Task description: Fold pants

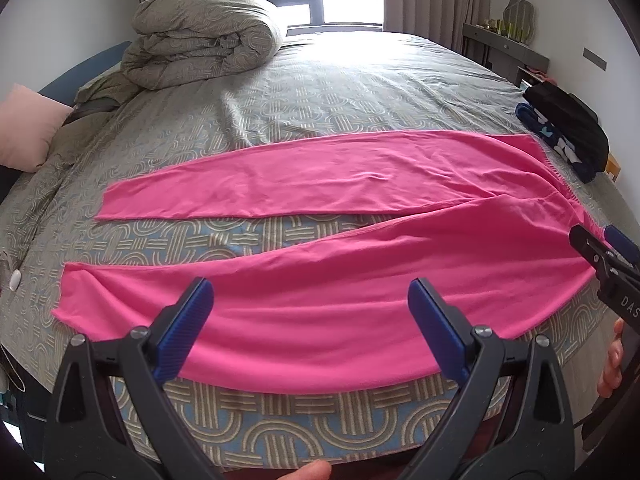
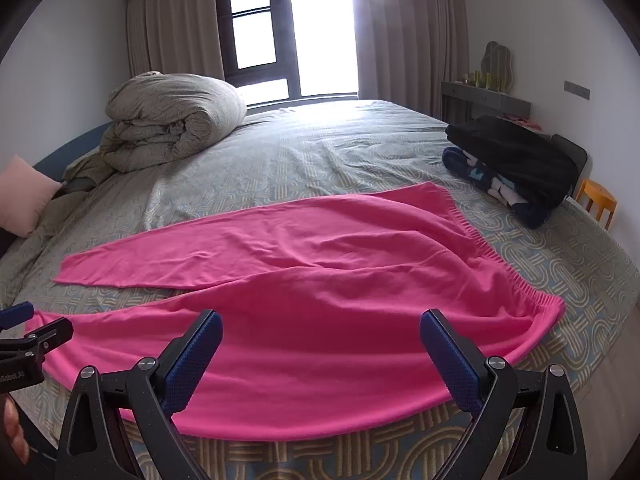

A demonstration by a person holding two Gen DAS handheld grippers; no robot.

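Observation:
Pink pants lie spread flat on the bed, legs pointing left, elastic waistband at the right. The two legs are apart, the near one along the bed's front edge. My left gripper is open and empty, hovering over the near leg. My right gripper is open and empty, over the hip area near the waistband. The right gripper also shows at the right edge of the left wrist view; the left gripper shows at the left edge of the right wrist view.
The patterned bedsheet covers a large bed. A rolled grey duvet sits at the far left, a pink pillow at the left. A stack of dark folded clothes lies at the right edge. An orange stool stands beside the bed.

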